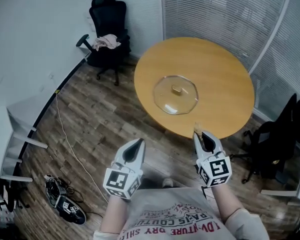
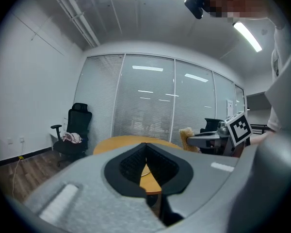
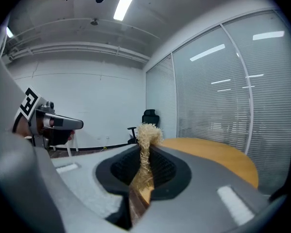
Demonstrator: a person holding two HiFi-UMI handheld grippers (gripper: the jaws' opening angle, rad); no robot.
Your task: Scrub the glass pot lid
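Lying flat near the middle of the round table (image 1: 230, 69): glass lid (image 1: 176, 95), knob up. Both grippers are held near the body, short of the table edge and well apart from the lid. Left gripper (image 1: 138, 143): jaws together, nothing between them. Right gripper (image 1: 200, 135): jaws clamped on a brush (image 3: 148, 132), pale bristle tuft sticking out past the tips. Chair (image 1: 108, 29) by the far wall with a cloth on its seat.

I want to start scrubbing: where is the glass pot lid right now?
In the head view the glass pot lid lies flat near the middle of the round wooden table, ahead of the right gripper.
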